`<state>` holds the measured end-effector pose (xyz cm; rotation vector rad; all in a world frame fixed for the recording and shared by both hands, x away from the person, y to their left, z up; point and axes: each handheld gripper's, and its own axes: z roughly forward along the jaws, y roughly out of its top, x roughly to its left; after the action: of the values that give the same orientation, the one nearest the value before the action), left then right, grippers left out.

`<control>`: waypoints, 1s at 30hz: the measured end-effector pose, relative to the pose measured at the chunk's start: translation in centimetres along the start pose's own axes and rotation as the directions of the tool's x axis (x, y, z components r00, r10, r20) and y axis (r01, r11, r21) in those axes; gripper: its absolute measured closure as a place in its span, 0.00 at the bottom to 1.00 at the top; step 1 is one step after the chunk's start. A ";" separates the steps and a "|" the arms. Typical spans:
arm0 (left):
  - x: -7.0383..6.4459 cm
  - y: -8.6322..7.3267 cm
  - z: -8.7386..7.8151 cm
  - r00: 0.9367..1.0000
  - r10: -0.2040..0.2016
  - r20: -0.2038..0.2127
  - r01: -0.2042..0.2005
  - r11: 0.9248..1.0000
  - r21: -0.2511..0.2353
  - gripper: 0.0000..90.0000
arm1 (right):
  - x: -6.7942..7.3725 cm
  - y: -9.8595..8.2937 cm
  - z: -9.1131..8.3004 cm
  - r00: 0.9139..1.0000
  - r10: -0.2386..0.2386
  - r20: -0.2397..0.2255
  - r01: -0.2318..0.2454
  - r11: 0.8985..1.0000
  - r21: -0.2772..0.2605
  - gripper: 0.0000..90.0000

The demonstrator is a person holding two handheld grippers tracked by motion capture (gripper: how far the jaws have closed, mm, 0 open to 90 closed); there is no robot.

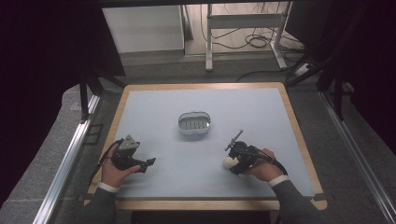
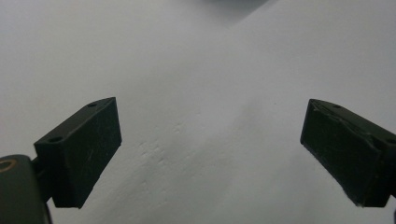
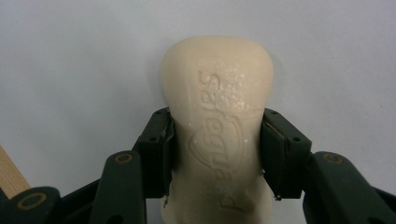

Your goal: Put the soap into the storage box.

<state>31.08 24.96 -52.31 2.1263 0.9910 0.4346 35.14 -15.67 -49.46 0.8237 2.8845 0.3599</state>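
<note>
Two grippers over blue table. Soap dish at centre, empty. Left gripper at 8 o'clock, jaws wide apart, nothing between. Right gripper at 4 o'clock, clamped on soap bar resting on mat. Likely step: carry bar toward 11 o'clock into dish; keep squeeze moderate, bar level, since soap probably slippery.

Cream bar of soap, embossed lettering on its upper face, clamped at mid-length between the jaws of my right gripper at the centre of the right gripper view; in the high view it sits lower right of centre. Empty oval soap dish, slotted floor, lies at frame centre.
</note>
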 end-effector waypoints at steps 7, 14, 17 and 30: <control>0.0 0.0 0.0 1.000 0.000 0.001 0.000 1.000 0.000 0.06 | 0.0 0.3 -0.8 1.000 -0.005 0.003 0.005 1.000 -0.014 0.55; 0.0 0.0 0.1 1.000 0.003 0.001 -0.003 1.000 0.003 0.06 | -0.4 0.9 -2.6 1.000 -0.014 0.015 0.015 0.999 -0.046 0.55; 0.0 0.0 0.1 1.000 0.003 0.001 -0.003 1.000 0.006 0.06 | -0.6 1.2 -2.8 1.000 -0.014 0.015 0.015 0.998 -0.055 0.55; 0.0 0.0 0.2 1.000 0.003 0.001 -0.003 1.000 0.006 0.06 | -1.5 3.2 -3.6 0.999 -0.040 0.014 0.041 0.994 -0.101 0.55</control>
<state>31.18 24.84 -52.46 2.1335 0.9905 0.4324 37.39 -14.59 -45.05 0.7475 2.8403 0.4903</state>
